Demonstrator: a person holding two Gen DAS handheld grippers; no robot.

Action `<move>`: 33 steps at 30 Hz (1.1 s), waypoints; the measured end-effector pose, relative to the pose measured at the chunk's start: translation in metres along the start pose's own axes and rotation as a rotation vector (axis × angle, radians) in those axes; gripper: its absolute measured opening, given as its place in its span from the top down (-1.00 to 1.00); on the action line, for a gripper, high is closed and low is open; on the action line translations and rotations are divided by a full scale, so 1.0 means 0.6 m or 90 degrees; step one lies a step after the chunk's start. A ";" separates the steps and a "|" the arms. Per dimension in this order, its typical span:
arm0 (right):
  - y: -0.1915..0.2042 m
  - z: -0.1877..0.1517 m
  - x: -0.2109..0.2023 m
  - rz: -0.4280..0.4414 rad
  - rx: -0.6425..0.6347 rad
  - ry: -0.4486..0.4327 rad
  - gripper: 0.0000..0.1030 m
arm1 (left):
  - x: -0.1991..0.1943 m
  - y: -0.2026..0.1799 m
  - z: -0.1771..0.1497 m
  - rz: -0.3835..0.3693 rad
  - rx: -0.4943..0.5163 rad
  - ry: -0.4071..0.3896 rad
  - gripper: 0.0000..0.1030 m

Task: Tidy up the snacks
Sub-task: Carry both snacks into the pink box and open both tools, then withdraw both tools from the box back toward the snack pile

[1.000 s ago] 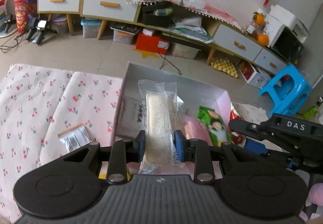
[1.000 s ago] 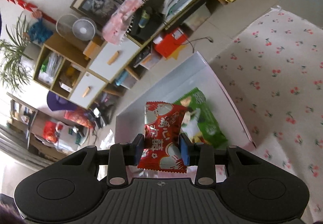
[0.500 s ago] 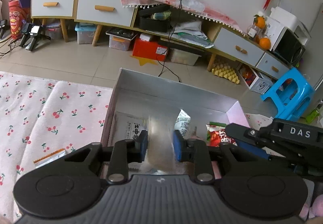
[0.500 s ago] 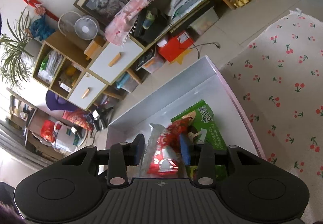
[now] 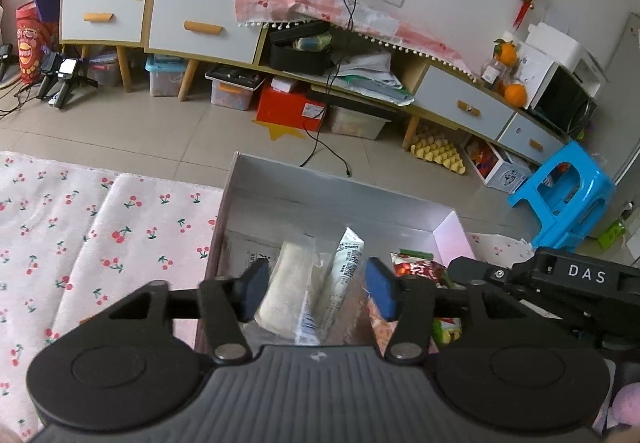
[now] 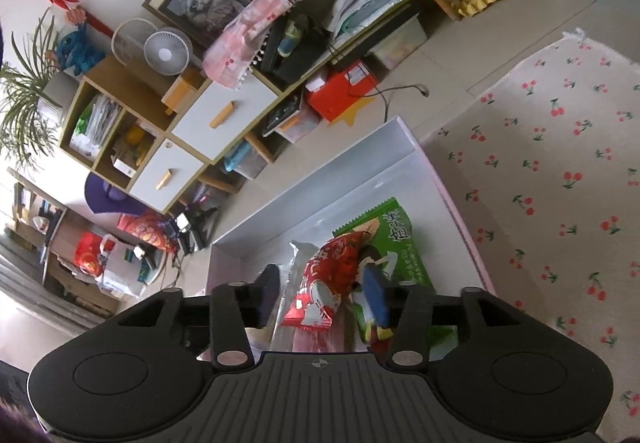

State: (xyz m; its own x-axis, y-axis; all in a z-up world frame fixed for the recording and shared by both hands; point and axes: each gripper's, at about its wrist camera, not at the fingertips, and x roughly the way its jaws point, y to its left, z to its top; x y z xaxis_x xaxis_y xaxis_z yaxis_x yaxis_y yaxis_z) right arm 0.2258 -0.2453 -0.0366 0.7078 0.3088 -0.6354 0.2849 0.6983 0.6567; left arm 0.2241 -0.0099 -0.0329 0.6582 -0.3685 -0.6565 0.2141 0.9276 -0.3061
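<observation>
Two hand-held grippers hover over an open grey box (image 5: pixel 344 191) on a cherry-print cloth (image 5: pixel 100 235), both with jaws opening and pressing on nothing. Between the jaws of the left gripper (image 5: pixel 318 285) a clear-wrapped pale biscuit bar (image 5: pixel 290 291) lies in the box beside a white sachet (image 5: pixel 348 263); between those of the right gripper (image 6: pixel 324 293) a red snack packet (image 6: pixel 328 275) rests against a green packet (image 6: pixel 394 239). The sorting looks well advanced, with at least four snacks already boxed; whether others wait outside it cannot be told, since neither view shows any loose on the cloth. Only the left wrist view shows the right gripper's arm, marked DAS, reaching in from the right, and printed paper on the box floor. Only the right wrist view shows the green packet's face and the cloth stretching away on the box's right.
</observation>
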 end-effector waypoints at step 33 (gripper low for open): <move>0.051 -0.100 -0.150 -0.066 -0.144 0.060 -0.68 | -0.156 0.016 -0.062 0.093 0.047 0.041 -0.88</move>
State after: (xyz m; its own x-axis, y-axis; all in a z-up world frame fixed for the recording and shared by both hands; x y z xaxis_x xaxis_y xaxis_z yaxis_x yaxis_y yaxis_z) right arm 0.1318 -0.2133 0.0164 0.6161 0.2801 -0.7362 0.1924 0.8528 0.4855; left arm 0.1378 0.0312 -0.0001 0.6393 -0.2302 -0.7337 0.1735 0.9727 -0.1541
